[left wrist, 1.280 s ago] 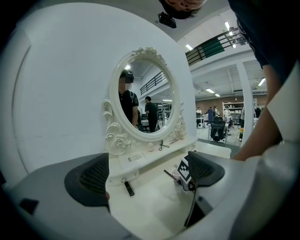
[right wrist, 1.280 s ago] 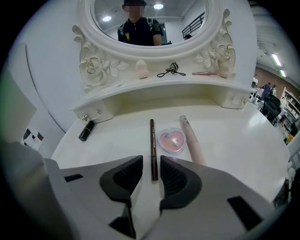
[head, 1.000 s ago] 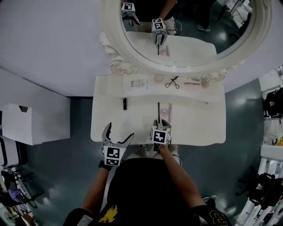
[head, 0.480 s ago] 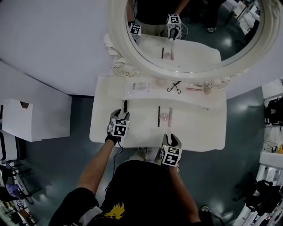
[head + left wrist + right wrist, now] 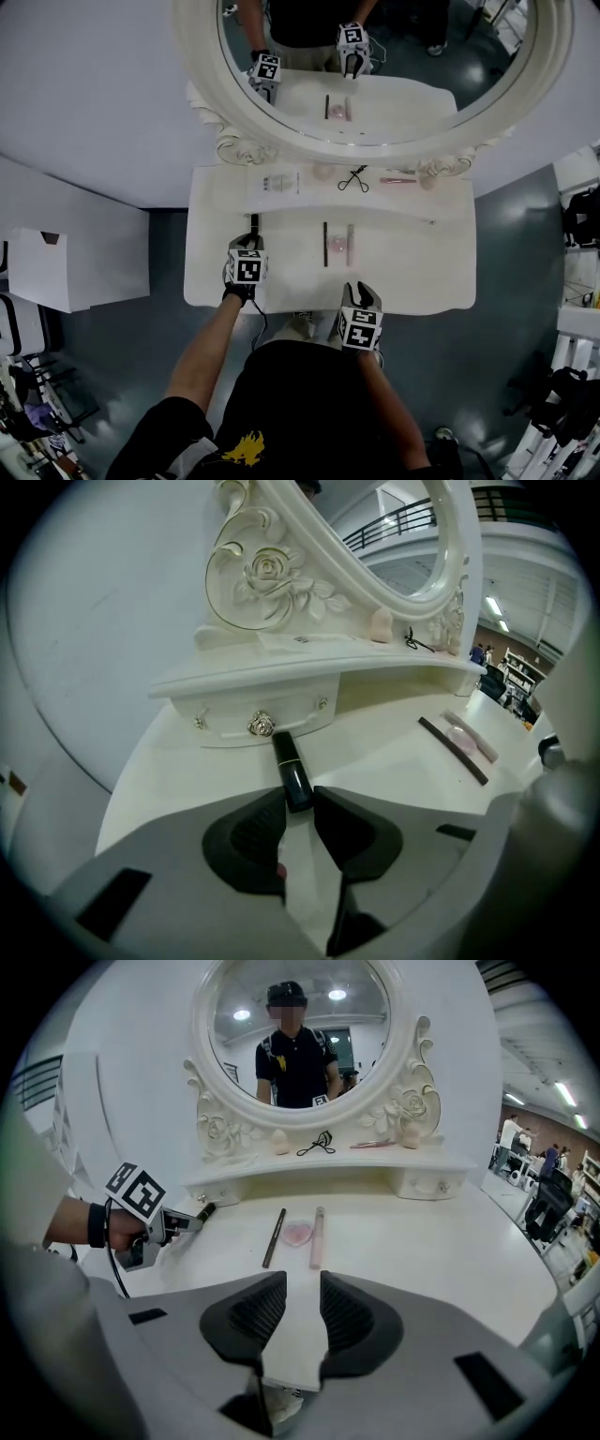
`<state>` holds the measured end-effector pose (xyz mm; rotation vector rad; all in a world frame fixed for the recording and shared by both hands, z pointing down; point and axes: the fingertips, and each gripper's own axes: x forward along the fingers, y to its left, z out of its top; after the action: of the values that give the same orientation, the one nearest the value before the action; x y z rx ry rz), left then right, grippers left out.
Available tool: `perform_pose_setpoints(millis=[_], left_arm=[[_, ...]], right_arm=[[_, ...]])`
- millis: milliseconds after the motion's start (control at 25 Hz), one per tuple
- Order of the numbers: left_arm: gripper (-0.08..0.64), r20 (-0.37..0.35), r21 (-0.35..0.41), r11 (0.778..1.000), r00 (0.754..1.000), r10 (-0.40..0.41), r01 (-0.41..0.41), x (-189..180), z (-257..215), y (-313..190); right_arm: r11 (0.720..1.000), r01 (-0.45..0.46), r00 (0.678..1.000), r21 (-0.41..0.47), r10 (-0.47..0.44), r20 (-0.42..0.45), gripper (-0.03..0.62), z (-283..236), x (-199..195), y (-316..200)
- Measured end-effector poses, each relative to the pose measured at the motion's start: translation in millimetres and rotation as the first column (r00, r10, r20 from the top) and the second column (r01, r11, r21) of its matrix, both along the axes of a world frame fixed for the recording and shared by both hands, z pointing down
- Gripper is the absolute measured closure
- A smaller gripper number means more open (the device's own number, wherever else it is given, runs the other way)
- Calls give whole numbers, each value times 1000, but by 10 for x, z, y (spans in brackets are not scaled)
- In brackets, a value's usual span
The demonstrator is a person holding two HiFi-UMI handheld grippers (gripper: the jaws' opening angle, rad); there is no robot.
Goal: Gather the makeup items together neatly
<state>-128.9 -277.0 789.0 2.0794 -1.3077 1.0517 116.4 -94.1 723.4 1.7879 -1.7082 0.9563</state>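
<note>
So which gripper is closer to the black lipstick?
Left. The left gripper has just been closing on the black lipstick, gripping its near end. The right gripper, empty, closing too, hangs at the front of the dressing table.

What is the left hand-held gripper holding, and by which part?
Left hand-held gripper, jaws just closed further, grips the black lipstick tube by its near end.

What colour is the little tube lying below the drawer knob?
The tube is glossy black, clearest in the left gripper view.
</note>
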Motion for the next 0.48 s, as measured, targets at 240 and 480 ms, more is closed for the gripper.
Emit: perform_pose_setpoints(millis=[240, 480], left_arm=[[459, -36, -1, 999, 998, -48, 48, 99, -61, 62], [459, -104, 5, 1000, 994, -16, 17, 473, -259, 308]], right_arm=[[1000, 0, 1000, 0, 0, 4, 468, 9, 35, 16], [1000, -10, 1000, 12, 10, 13, 474, 17, 55, 17]])
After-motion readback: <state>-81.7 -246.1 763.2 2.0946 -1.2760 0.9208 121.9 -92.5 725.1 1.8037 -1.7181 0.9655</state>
